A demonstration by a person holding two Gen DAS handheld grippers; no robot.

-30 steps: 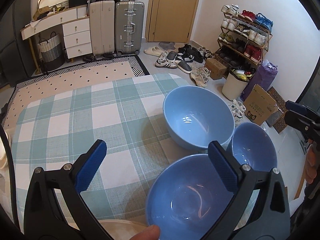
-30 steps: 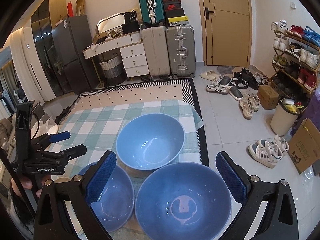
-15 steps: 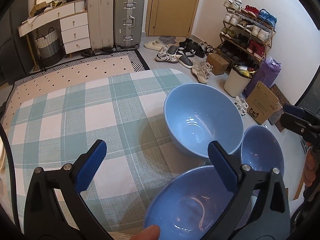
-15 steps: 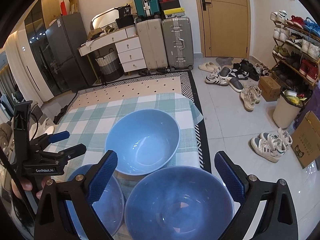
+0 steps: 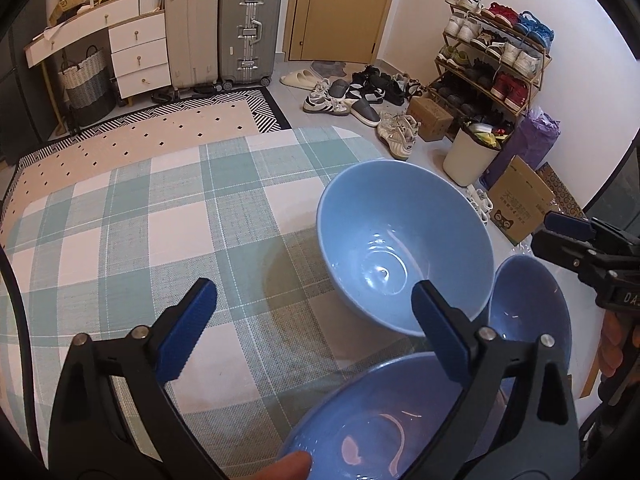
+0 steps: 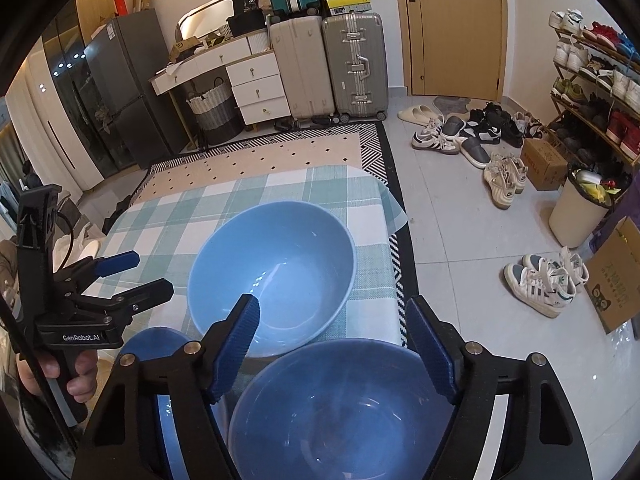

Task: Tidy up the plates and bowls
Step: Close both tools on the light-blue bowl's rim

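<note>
Three blue bowls stand on the green-and-white checked tablecloth (image 5: 160,240). The far bowl (image 5: 404,248) (image 6: 272,272) is the largest in view. My left gripper (image 5: 312,300) hovers over the far rim of the near left bowl (image 5: 380,420), its jaws closing with no pad touching it. My right gripper (image 6: 332,312) hangs above the far rim of the near right bowl (image 6: 340,408). Its jaws are closing too, and the pads stay clear of the rim. Each gripper shows in the other's view: left gripper (image 6: 150,274), right gripper (image 5: 546,234). The right bowl (image 5: 528,304) sits at the table's edge.
The table's right edge (image 6: 396,264) drops to a tiled floor with scattered shoes (image 6: 504,180), a white bin (image 6: 576,212) and a cardboard box (image 6: 616,280). Suitcases (image 6: 328,64) and a shoe rack (image 5: 496,52) stand far behind. A thumb (image 5: 288,464) shows at the bottom.
Both grippers have sunk and moved forward over the bowls, which now look larger. The right jaws have narrowed clearly, the left only slightly.
</note>
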